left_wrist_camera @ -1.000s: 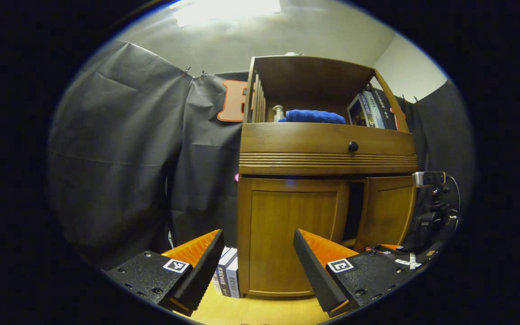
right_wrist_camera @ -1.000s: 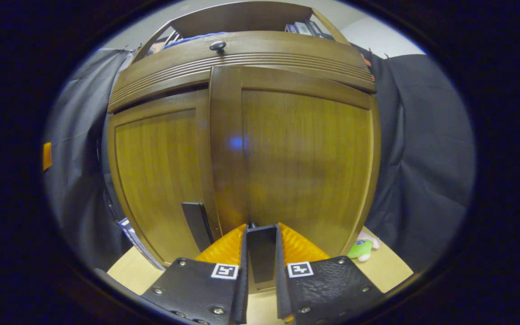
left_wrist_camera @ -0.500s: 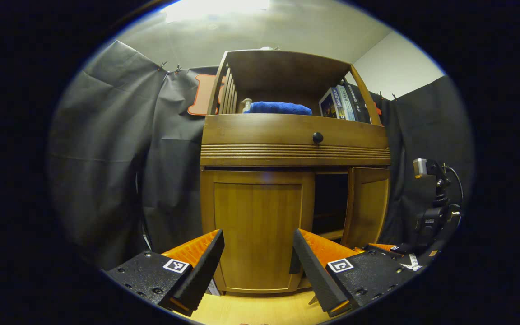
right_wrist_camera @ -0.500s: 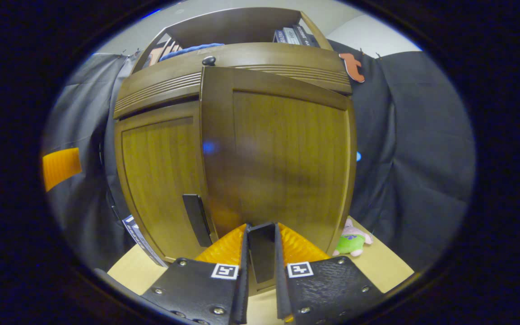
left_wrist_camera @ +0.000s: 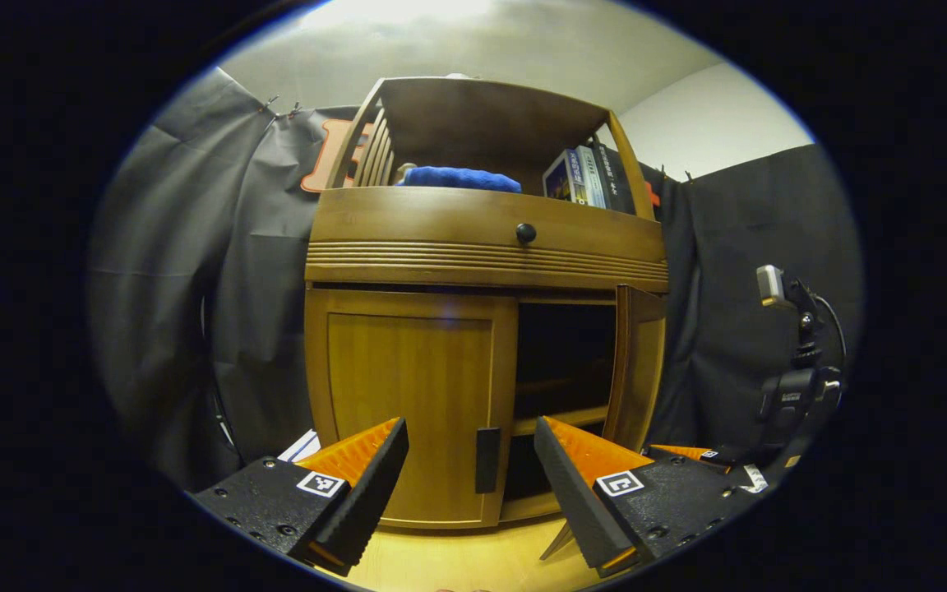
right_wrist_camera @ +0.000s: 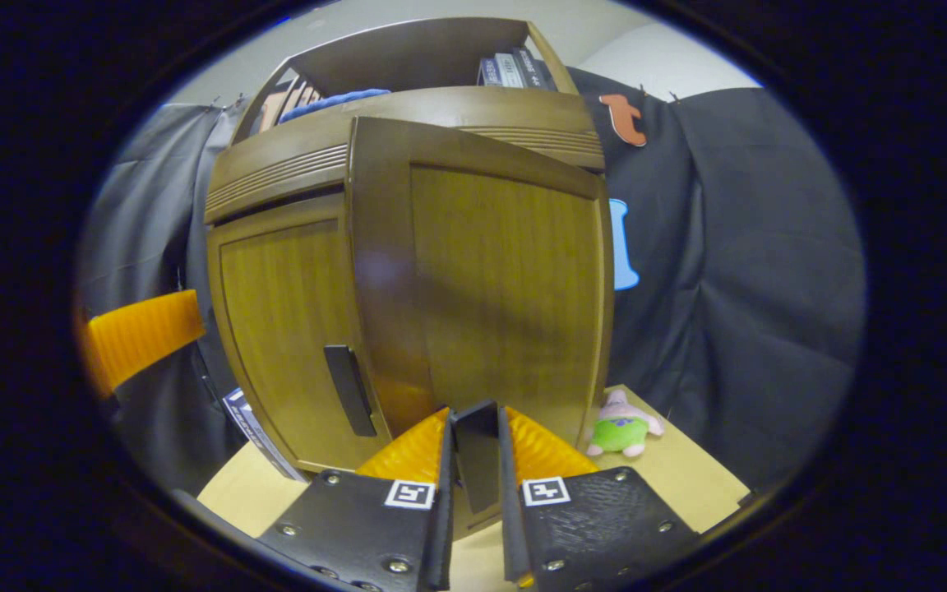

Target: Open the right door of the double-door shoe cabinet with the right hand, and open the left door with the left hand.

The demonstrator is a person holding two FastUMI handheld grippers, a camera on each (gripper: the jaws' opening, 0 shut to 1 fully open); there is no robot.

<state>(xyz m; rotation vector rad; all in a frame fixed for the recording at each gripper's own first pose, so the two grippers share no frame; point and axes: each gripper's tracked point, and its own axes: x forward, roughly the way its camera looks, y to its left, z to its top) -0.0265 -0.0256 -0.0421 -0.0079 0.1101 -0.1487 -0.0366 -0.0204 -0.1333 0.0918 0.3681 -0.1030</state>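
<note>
Right gripper view: right gripper [right_wrist_camera: 473, 448] clamps right door handle [right_wrist_camera: 474, 452]; left gripper [left_wrist_camera: 469, 460] wide.

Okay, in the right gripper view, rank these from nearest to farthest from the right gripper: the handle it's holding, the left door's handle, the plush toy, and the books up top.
1. Right door handle, between the right gripper's fingers.
2. Left door handle, to its left.
3. Plush toy, on the floor to the right; close to the left handle's rank, hard to call.
4. Books, top shelf.

The right door [left_wrist_camera: 636, 362] stands swung out, leaving a dark gap [left_wrist_camera: 564, 353] into the shoe cabinet [left_wrist_camera: 482, 247]. The left door [left_wrist_camera: 408, 403] is shut, its handle [left_wrist_camera: 487, 459] unobstructed ahead of the spread left gripper [left_wrist_camera: 469, 469]. Books [right_wrist_camera: 256, 432] lean at the cabinet's left side; a plush toy [right_wrist_camera: 623, 427] sits near the tabletop's [right_wrist_camera: 687, 477] right edge.
</note>
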